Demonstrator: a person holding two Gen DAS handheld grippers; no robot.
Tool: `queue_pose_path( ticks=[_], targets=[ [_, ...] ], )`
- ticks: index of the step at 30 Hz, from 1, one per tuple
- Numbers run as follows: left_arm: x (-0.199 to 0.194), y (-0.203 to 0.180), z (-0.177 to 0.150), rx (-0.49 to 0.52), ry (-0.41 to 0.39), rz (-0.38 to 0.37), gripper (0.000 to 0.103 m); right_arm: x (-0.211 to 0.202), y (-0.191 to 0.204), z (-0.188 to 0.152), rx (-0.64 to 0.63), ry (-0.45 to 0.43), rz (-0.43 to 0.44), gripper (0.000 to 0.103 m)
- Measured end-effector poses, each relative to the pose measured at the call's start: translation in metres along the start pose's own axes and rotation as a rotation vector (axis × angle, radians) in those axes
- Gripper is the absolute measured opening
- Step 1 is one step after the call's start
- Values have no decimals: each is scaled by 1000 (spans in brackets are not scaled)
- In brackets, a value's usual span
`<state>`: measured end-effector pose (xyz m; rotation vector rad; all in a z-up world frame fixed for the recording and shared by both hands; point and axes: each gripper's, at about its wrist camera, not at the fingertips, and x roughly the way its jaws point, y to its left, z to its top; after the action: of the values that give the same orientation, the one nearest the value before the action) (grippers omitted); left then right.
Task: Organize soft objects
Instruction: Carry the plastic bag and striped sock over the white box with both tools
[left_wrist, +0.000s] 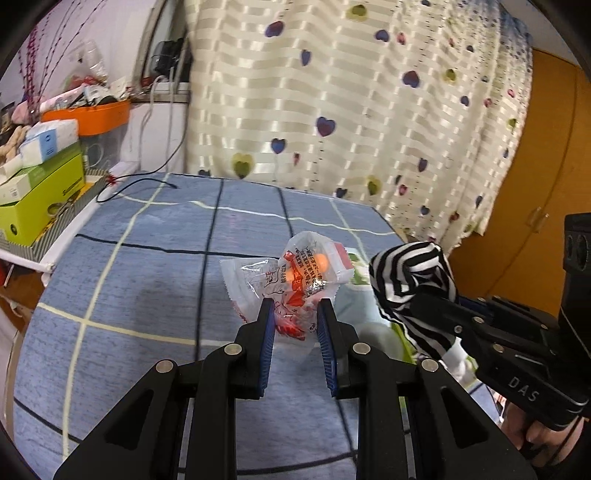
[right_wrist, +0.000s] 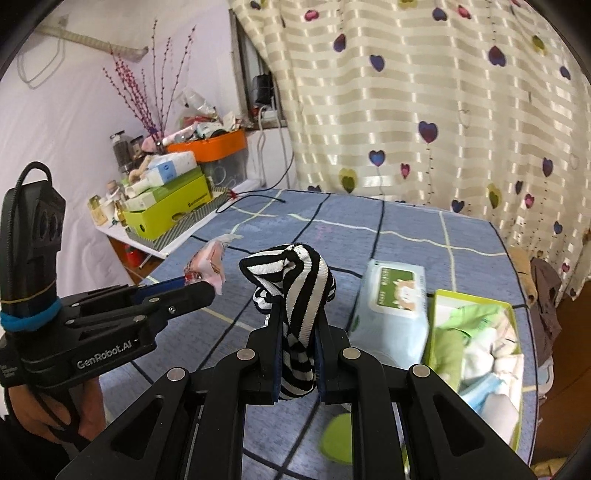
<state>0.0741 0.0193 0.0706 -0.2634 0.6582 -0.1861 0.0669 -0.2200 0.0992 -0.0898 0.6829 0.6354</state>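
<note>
Striped black-and-white cloth hangs pinched between the right gripper's fingers, raised above the blue checked table cover, its loose top flopping forward. Just left of it, the left gripper nips the lower edge of a crinkly plastic snack packet; how much film the pads hold is hard to judge. That thin grip could slip and drop the packet. The green box of soft items sits right of the wipes pack, and the cloth's free end may snag its rim.
</note>
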Motion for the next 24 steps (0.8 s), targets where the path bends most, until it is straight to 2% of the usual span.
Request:
queue_pose_path(
  ticks=[9, 24],
  targets=[
    [4, -44, -4, 44, 15, -61, 24, -29, -27, -15, 36, -21, -42, 14],
    [33, -117, -6, 152, 73, -160, 24, -64, -95, -41, 148, -40, -145, 14]
  ],
)
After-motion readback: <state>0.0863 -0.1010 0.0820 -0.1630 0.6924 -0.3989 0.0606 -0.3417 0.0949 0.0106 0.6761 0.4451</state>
